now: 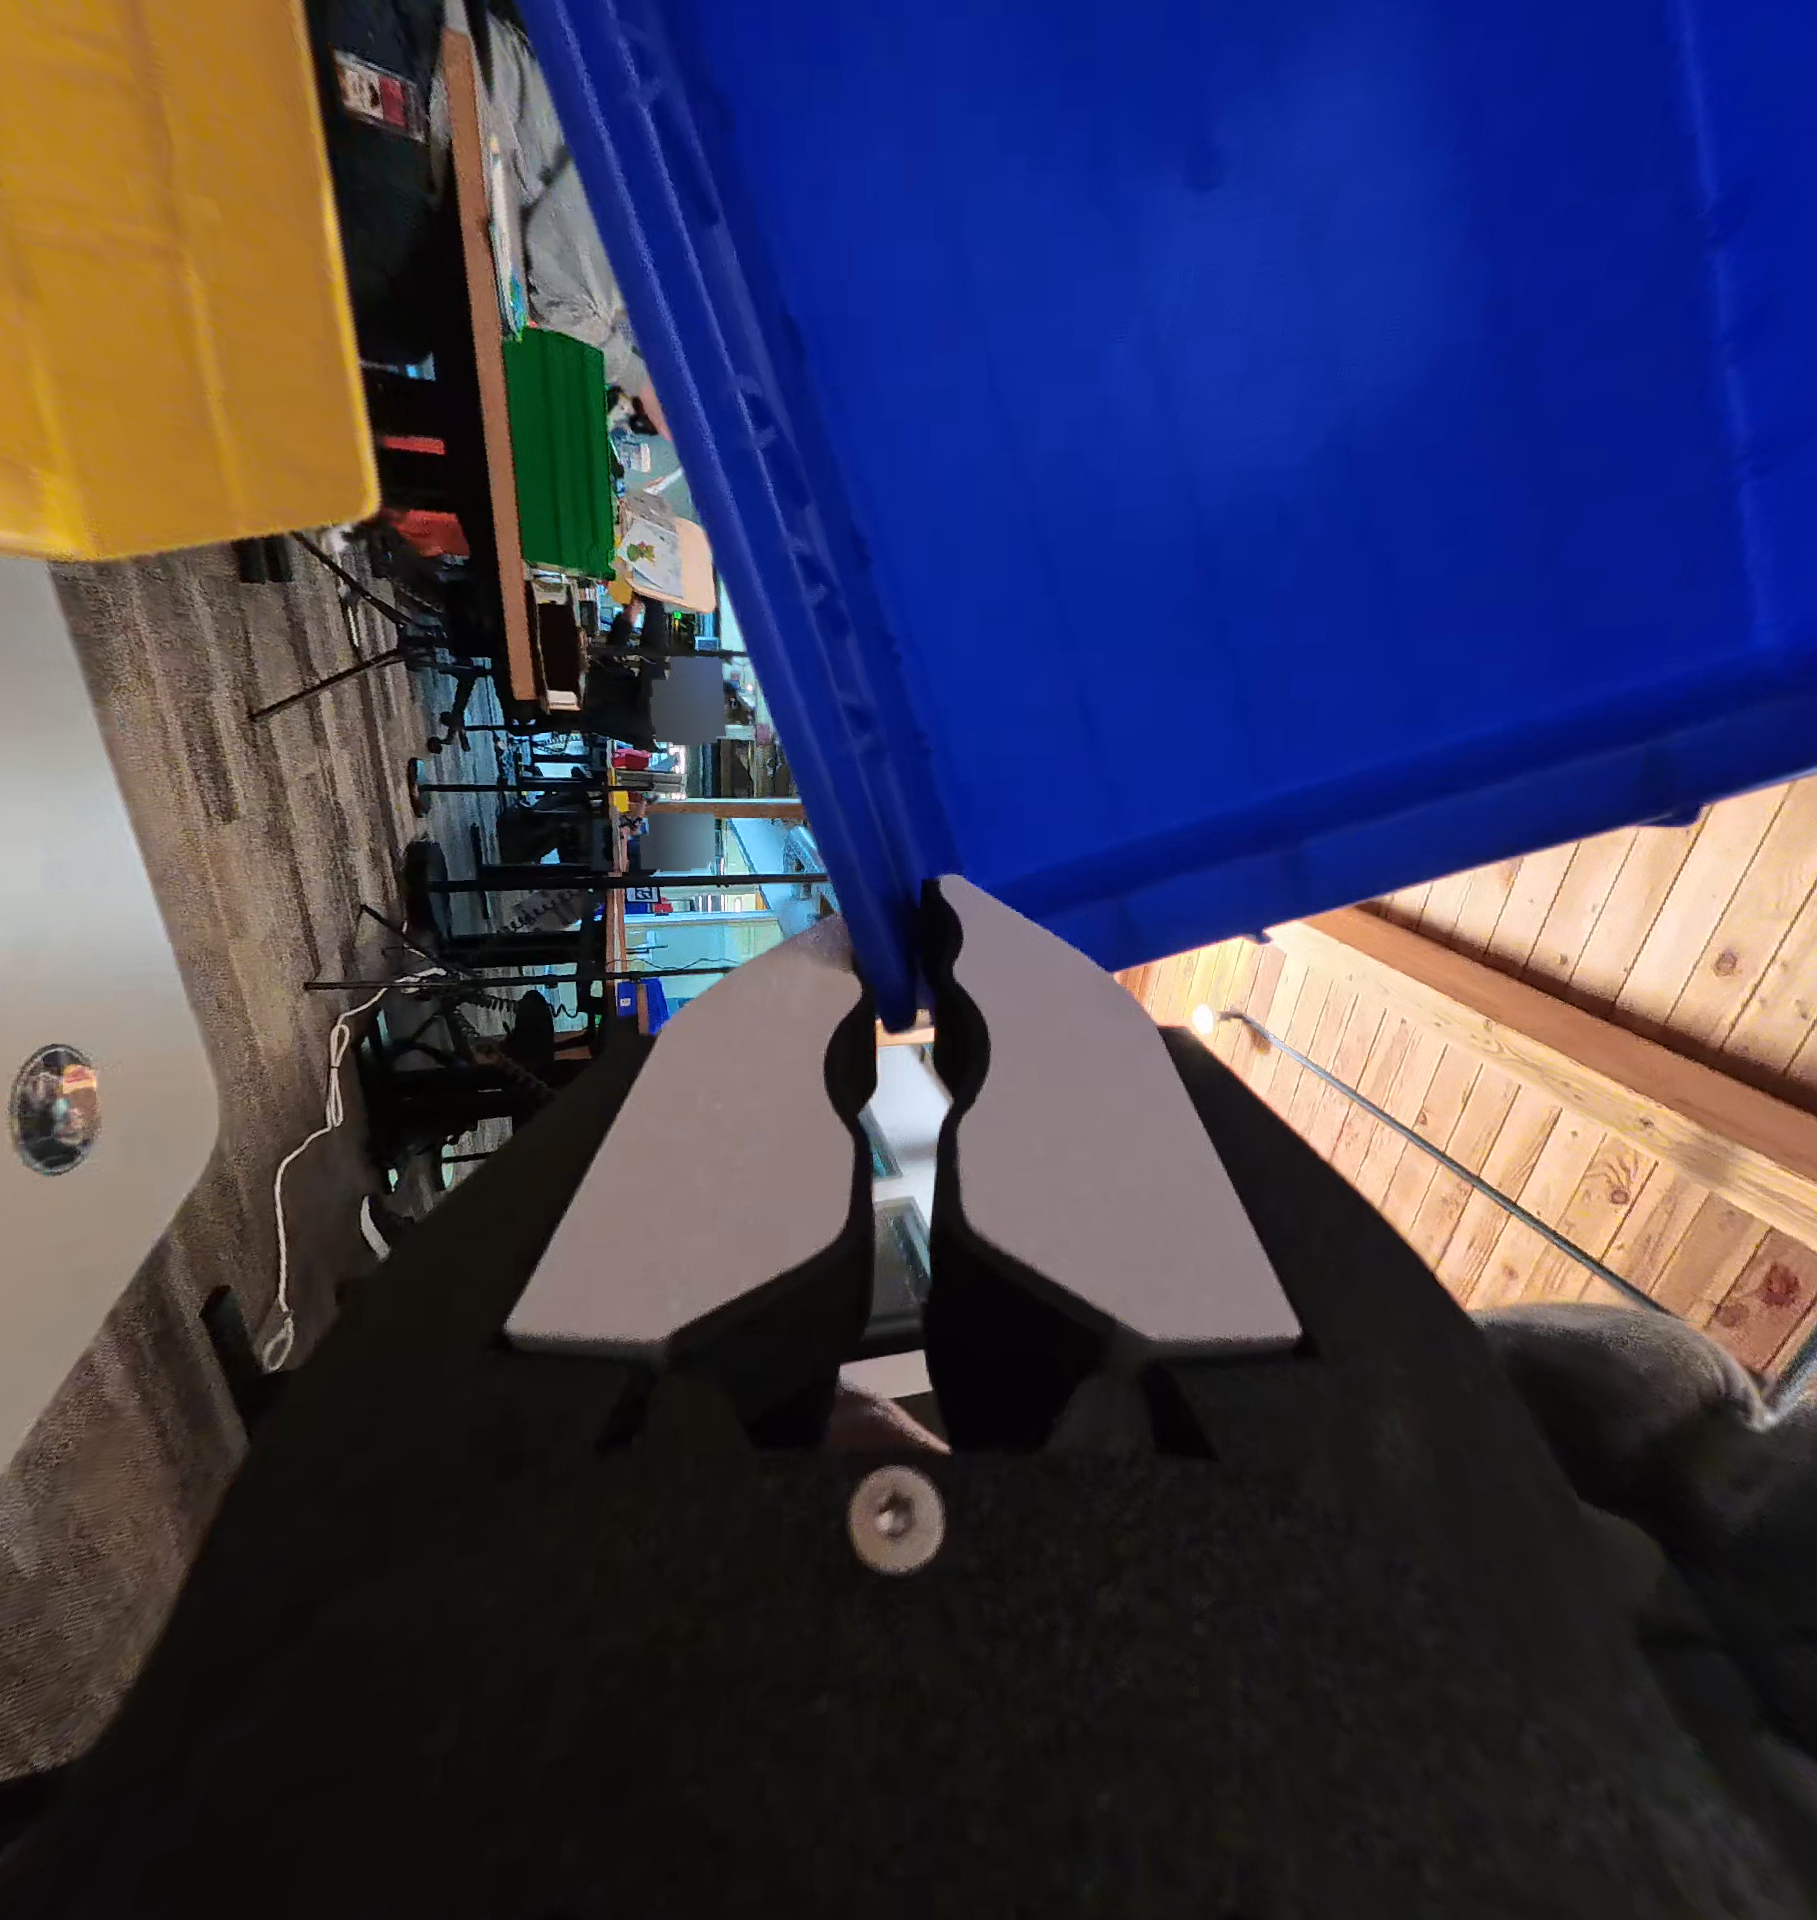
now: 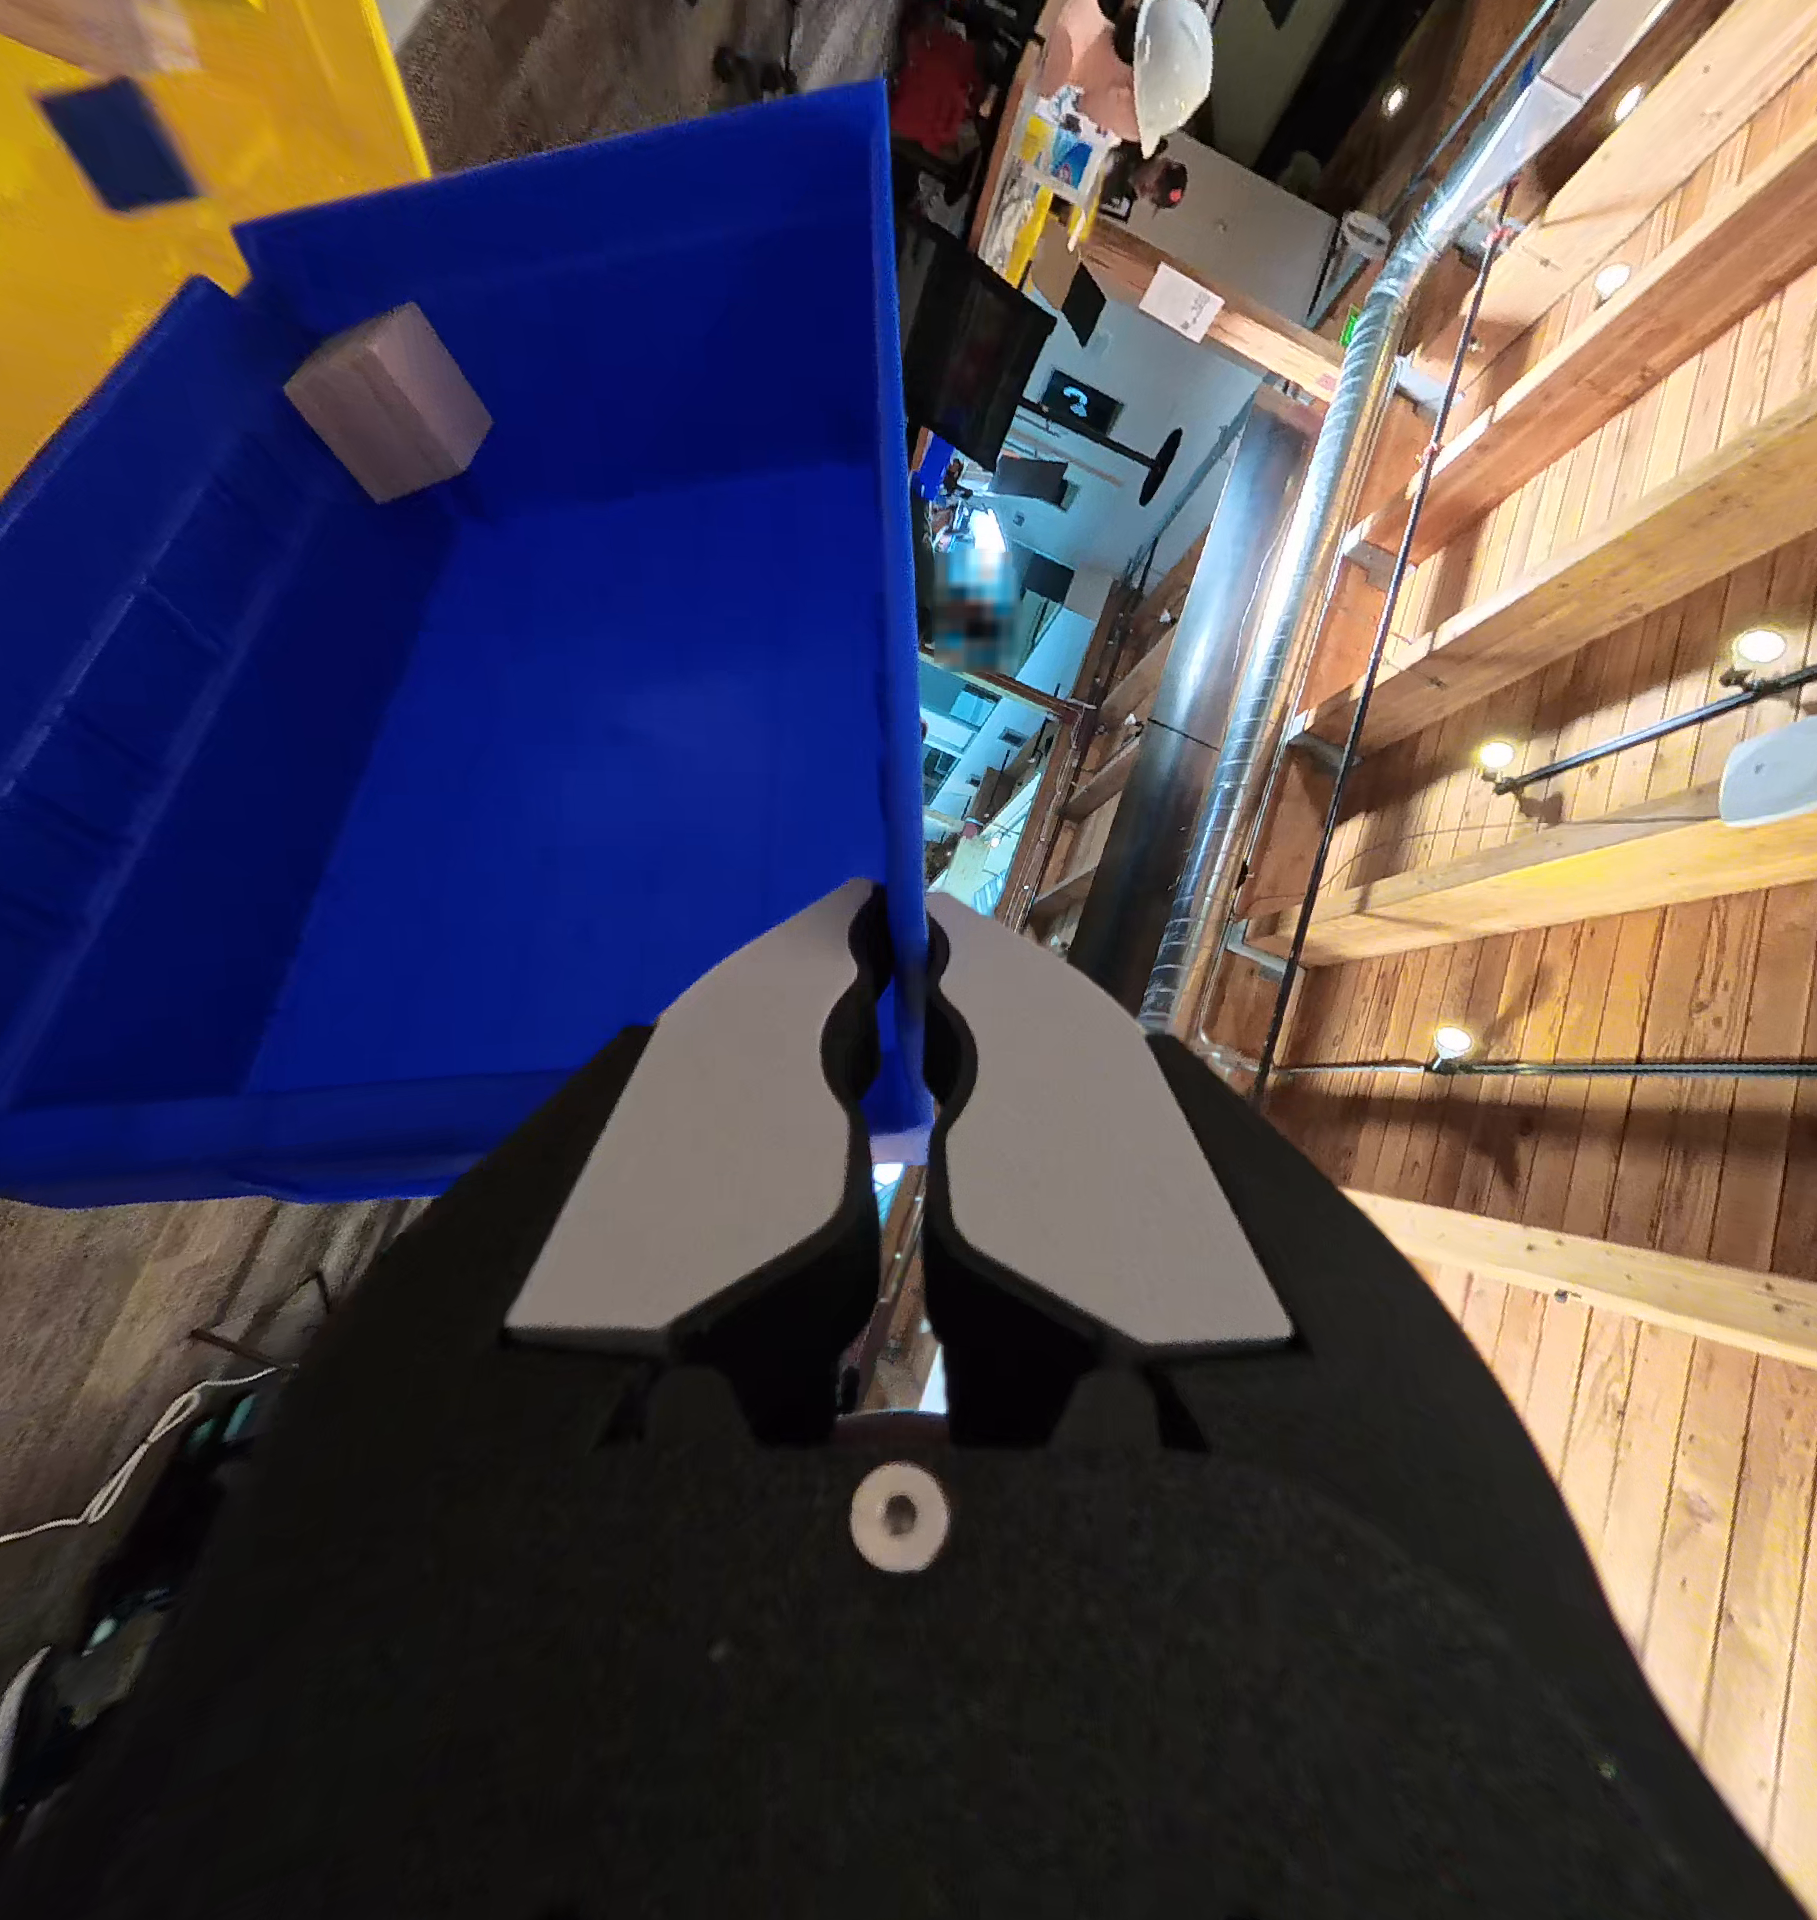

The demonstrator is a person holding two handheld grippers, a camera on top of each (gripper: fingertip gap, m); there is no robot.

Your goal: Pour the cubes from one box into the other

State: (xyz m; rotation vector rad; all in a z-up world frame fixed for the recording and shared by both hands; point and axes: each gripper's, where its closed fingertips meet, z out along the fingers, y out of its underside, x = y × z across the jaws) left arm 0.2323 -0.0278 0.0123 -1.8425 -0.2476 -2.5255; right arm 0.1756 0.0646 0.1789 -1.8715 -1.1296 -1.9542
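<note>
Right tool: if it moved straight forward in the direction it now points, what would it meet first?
The right tool is already shut on the blue box wall, so pushing forward only slides it further along that wall; beyond it, depth is unclear.

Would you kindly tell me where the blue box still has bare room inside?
Most of the blue box floor is bare, from the wall clamped by the right hand-held gripper across to the ribbed wall. Only the far corner by the yellow box is occupied, by a grey cube.
</note>
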